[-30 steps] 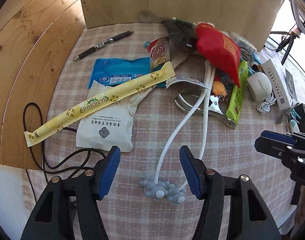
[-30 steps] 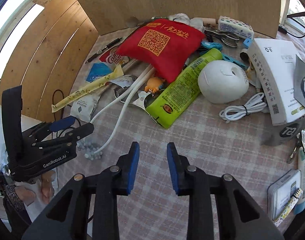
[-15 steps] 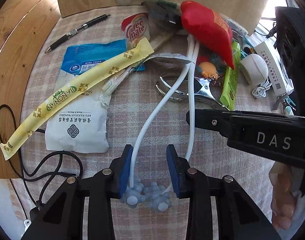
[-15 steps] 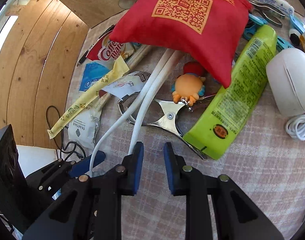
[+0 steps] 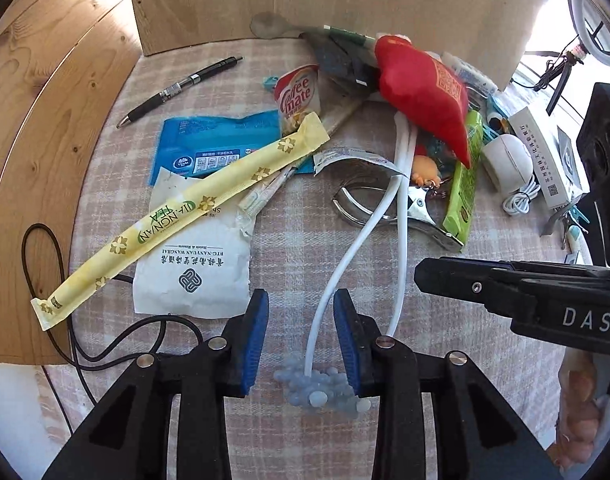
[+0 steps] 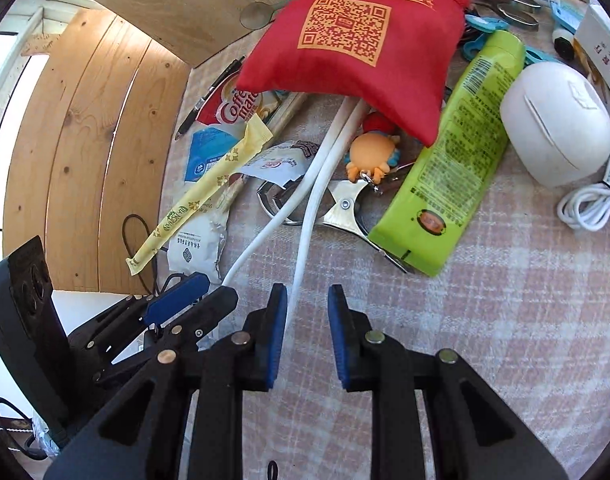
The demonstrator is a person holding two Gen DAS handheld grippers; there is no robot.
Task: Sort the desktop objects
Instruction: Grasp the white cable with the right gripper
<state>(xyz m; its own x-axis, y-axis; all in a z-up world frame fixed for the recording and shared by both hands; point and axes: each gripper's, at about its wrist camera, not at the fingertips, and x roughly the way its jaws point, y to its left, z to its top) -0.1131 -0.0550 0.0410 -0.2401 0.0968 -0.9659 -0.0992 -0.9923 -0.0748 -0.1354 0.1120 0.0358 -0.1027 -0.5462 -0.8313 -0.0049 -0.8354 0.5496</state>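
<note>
The task's thing is the white flexible massager (image 5: pixel 361 236): two thin white stems that run from under the red pouch (image 5: pixel 421 92) down across the checked table (image 5: pixel 485 344) to a cluster of pale knobbed beads (image 5: pixel 325 390) at the near end. Left of the red pouch lie a yellow tea stick (image 5: pixel 177 216) and a white sachet (image 5: pixel 197 268), clear of the stems. The left tongs (image 5: pixel 301 340) straddle one stem just above the beads; the pads stand part-closed with a visible gap, not clenched on it. The right tongs (image 6: pixel 303 336) bracket the other stem, likewise not pressing. Expect a light, springy, smooth item: the stems will likely bend and slip. Grip a stem close to the beads, and expect drag where the far end lies pinned under the red pouch and over the metal clip (image 5: pixel 389 208).
</note>
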